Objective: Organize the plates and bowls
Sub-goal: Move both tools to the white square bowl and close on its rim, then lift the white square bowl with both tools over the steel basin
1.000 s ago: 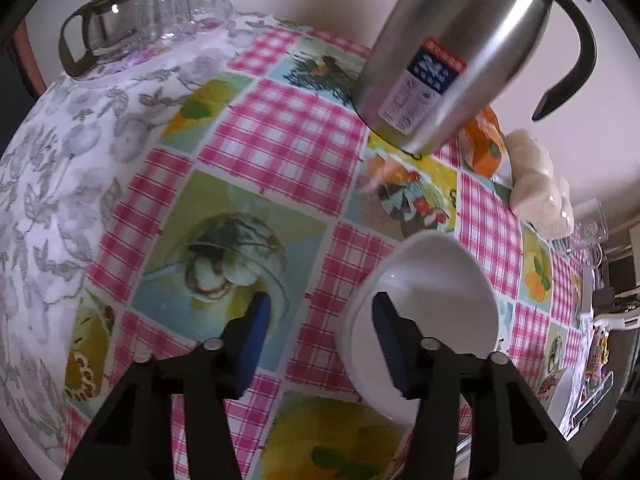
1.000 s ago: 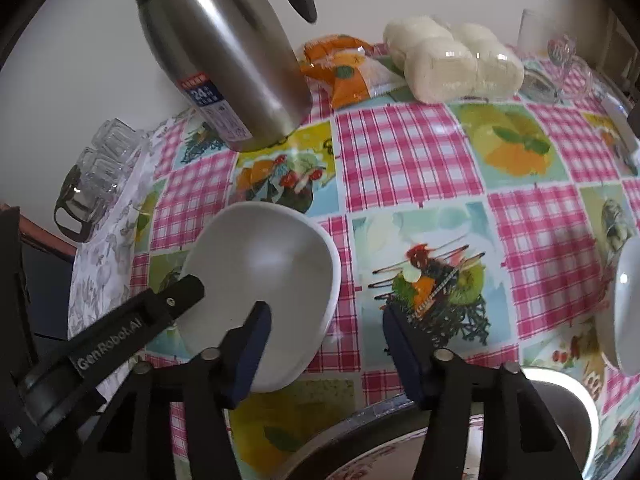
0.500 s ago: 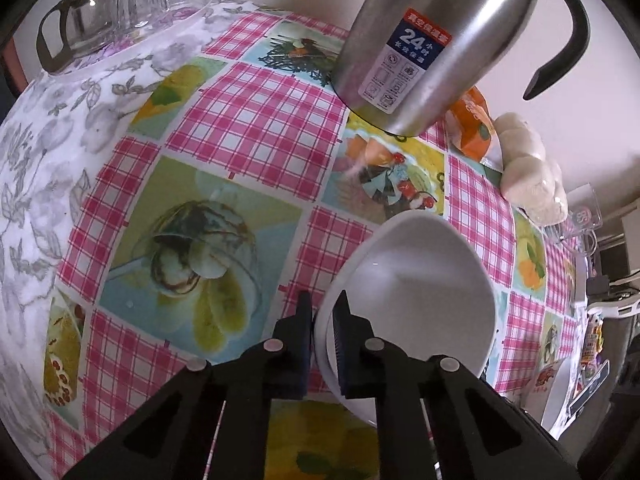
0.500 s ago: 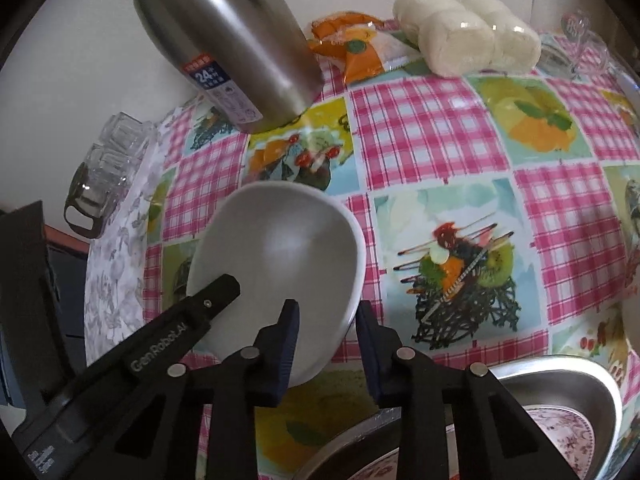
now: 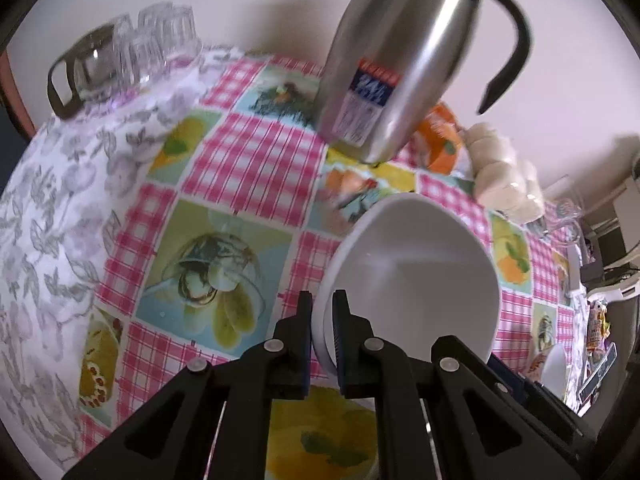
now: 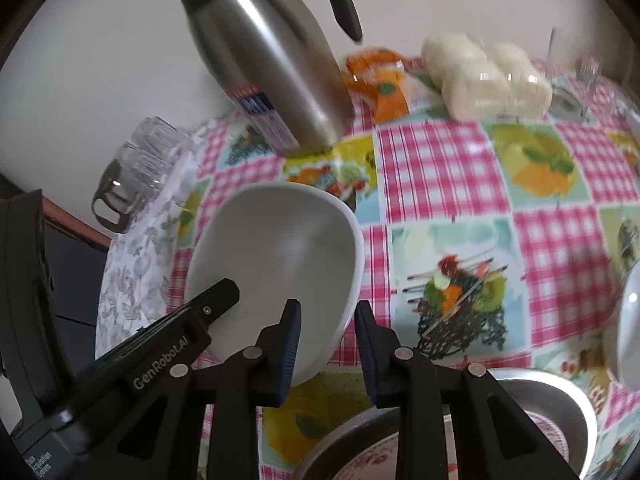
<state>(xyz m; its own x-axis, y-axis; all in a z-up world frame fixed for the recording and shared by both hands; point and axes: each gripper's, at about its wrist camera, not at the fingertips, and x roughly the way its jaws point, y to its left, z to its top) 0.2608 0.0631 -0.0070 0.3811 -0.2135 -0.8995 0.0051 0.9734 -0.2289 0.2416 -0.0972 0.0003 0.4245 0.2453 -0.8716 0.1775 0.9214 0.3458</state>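
Note:
A white bowl (image 5: 416,280) is tilted above the checked tablecloth. My left gripper (image 5: 323,344) is shut on its near rim. In the right wrist view the same bowl (image 6: 280,256) is at centre left with the left gripper (image 6: 208,312) on its left edge. My right gripper (image 6: 327,352) straddles the bowl's right rim, its fingers (image 6: 290,344) apart and not clamping. A metal basin (image 6: 556,400) holding a patterned plate (image 6: 528,440) sits at the bottom right. Another white dish (image 6: 628,320) lies at the right edge.
A steel thermos jug (image 5: 404,64) stands at the back by the wall, also in the right wrist view (image 6: 264,56). Upturned glasses (image 5: 132,48) are at the back left. An orange packet (image 6: 376,80) and wrapped buns (image 6: 488,76) lie behind.
My left gripper shut on the bowl's rim and has lifted and tilted it. My right gripper narrowed, then opened a little around the bowl's other rim.

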